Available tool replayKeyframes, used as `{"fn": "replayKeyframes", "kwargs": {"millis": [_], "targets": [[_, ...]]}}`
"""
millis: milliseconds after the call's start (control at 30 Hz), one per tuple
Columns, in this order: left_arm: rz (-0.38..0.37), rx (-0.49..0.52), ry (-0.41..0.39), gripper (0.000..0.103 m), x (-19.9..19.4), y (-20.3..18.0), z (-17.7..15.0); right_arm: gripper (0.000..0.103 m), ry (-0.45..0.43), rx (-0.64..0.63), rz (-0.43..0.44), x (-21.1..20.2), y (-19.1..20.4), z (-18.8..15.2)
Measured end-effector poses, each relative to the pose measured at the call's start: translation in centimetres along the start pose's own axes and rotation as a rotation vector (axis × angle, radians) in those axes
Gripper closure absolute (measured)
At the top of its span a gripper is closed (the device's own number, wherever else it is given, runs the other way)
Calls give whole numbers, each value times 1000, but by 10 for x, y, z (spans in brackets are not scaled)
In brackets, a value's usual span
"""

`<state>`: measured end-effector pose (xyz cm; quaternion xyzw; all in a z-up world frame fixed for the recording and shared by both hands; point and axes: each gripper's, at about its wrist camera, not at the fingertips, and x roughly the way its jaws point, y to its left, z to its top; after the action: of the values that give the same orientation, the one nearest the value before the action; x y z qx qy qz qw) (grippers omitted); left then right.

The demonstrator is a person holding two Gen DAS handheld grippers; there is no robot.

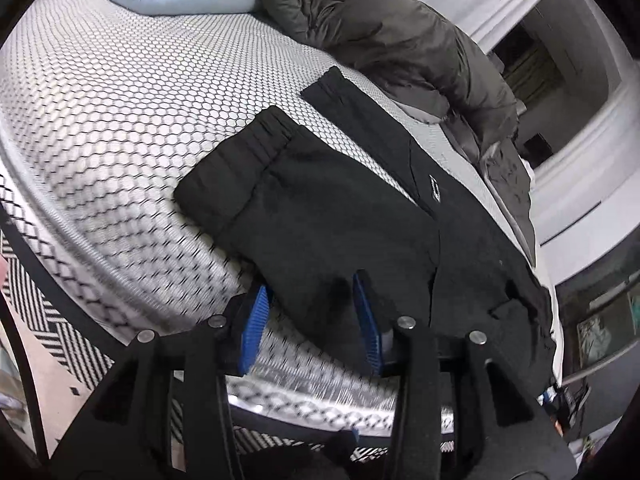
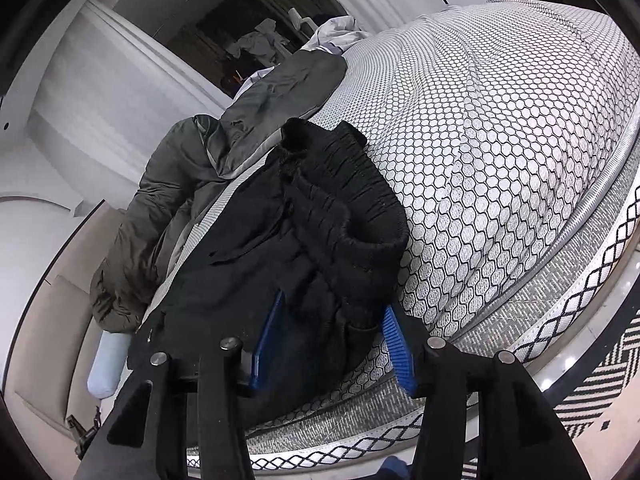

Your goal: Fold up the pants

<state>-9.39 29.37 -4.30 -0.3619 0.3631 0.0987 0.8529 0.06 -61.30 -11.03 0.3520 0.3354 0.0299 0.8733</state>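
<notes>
we see the black pants (image 1: 332, 208) lying on the honeycomb-patterned mattress (image 1: 120, 112), partly folded, beside a dark green jacket (image 1: 400, 36). our left gripper (image 1: 312, 312) has its blue pads apart around the near fabric edge, though we cannot tell if they pinch it. our right gripper (image 2: 332, 332) has bunched cloth near the ribbed waistband (image 2: 352, 184) between its pads, seemingly pressed. the fabric looks soft, limp and light, so it will sag and crease; we judge the waistband and cuff edges the best holds.

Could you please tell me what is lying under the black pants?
The honeycomb-patterned mattress lies under the pants. Whether anything else sits beneath them cannot be seen; the cloth covers it.
</notes>
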Motion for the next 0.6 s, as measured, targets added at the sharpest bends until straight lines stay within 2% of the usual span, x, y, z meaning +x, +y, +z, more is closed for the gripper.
{"fn": "replayKeyframes", "kwargs": {"millis": [167, 300, 367, 400, 433, 467, 500, 600], "targets": [[-15, 18, -83, 74, -3, -16, 7, 54, 5, -4, -2, -4, 1, -1], [31, -13, -30, 74, 18, -11, 13, 53, 15, -8, -7, -2, 2, -2], [33, -44, -30, 76, 28, -4, 14, 53, 21, 7, -3, 3, 0, -2], [41, -48, -40, 86, 30, -3, 15, 57, 13, 13, -3, 5, 0, -1], [58, -49, -49, 91, 31, -2, 15, 65, 2, -1, -13, 7, 2, -1], [59, -57, -58, 96, 30, -1, 15, 89, -4, -17, -31, 7, 5, 0], [50, -71, -67, 100, 28, 0, 15, 90, -16, -35, -46, 7, 8, -1], [42, -58, -94, 102, 13, 4, 9, 92, -41, -53, -45, -7, 11, -4]]}}
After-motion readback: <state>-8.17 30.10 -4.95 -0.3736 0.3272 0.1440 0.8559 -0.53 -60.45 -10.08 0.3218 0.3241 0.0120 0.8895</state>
